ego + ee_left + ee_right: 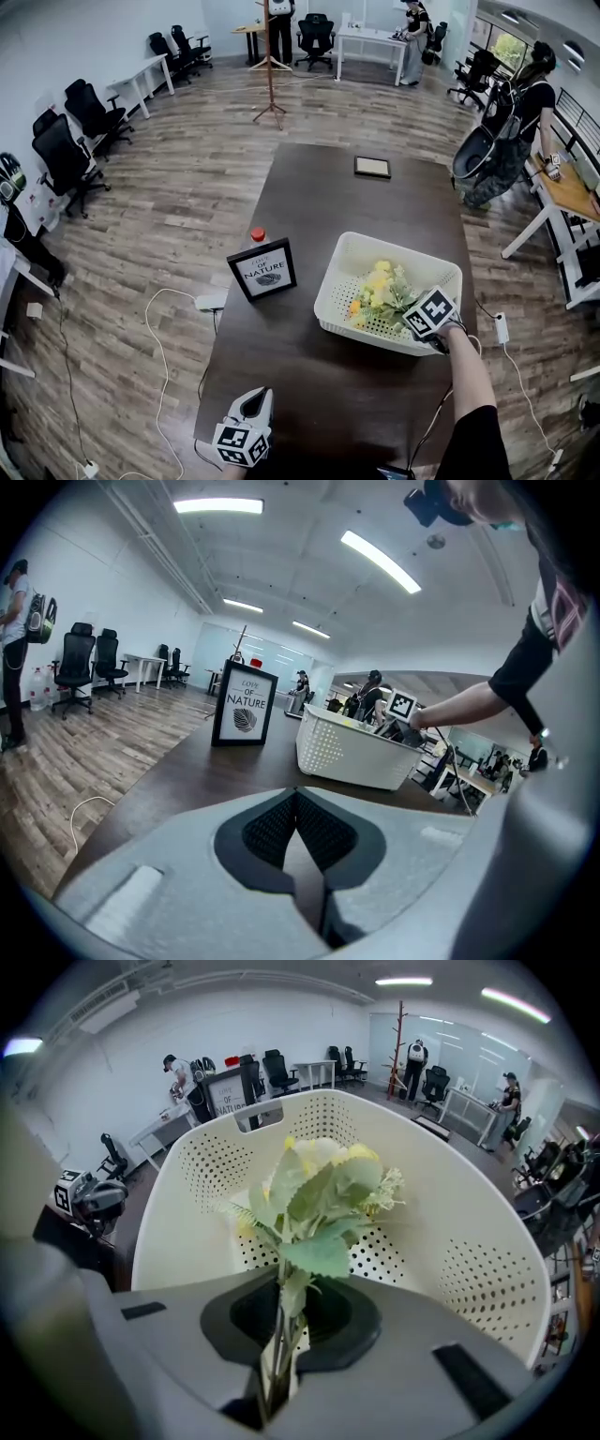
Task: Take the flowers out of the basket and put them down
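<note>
The right gripper (277,1340) is clamping the stems of the flowers (314,1199), whose blooms are sitting inside the white basket (469,1194) at frame centre. The grasp looks made, so the next move calls for lifting them over the rim onto the table (309,187). The left gripper (298,841), closed and empty, is hovering at lower left.

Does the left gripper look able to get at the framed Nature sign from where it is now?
Probably yes. The left gripper sits shut and empty at the near edge of the table, and only bare wood lies between it and the sign. The basket stands off to the right, out of the way.
</note>
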Action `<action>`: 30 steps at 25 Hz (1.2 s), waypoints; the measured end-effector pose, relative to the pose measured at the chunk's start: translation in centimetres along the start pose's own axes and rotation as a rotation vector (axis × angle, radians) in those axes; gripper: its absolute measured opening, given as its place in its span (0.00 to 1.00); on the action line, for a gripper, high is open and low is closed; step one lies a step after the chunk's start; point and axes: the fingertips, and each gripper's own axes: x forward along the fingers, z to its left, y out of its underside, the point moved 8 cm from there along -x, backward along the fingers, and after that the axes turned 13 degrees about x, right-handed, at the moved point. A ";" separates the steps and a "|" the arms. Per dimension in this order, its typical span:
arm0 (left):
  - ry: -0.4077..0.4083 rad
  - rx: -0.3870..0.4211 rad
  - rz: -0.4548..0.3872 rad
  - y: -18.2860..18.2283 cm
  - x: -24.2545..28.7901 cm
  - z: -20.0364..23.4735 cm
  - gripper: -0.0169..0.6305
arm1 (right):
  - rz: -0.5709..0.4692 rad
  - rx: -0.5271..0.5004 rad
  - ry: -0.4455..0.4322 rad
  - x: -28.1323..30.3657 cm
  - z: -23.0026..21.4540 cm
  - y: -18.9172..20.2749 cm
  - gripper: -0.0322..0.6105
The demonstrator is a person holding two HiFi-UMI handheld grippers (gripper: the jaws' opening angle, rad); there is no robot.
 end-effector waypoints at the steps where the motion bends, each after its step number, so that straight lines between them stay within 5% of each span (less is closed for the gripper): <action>1: 0.005 0.003 -0.001 -0.1 0.0 0.0 0.04 | -0.012 0.003 -0.001 -0.2 0.0 -0.1 0.11; 30: 0.084 0.025 -0.054 0.2 -2.7 -1.6 0.04 | -0.425 0.096 0.091 -10.1 4.9 0.2 0.10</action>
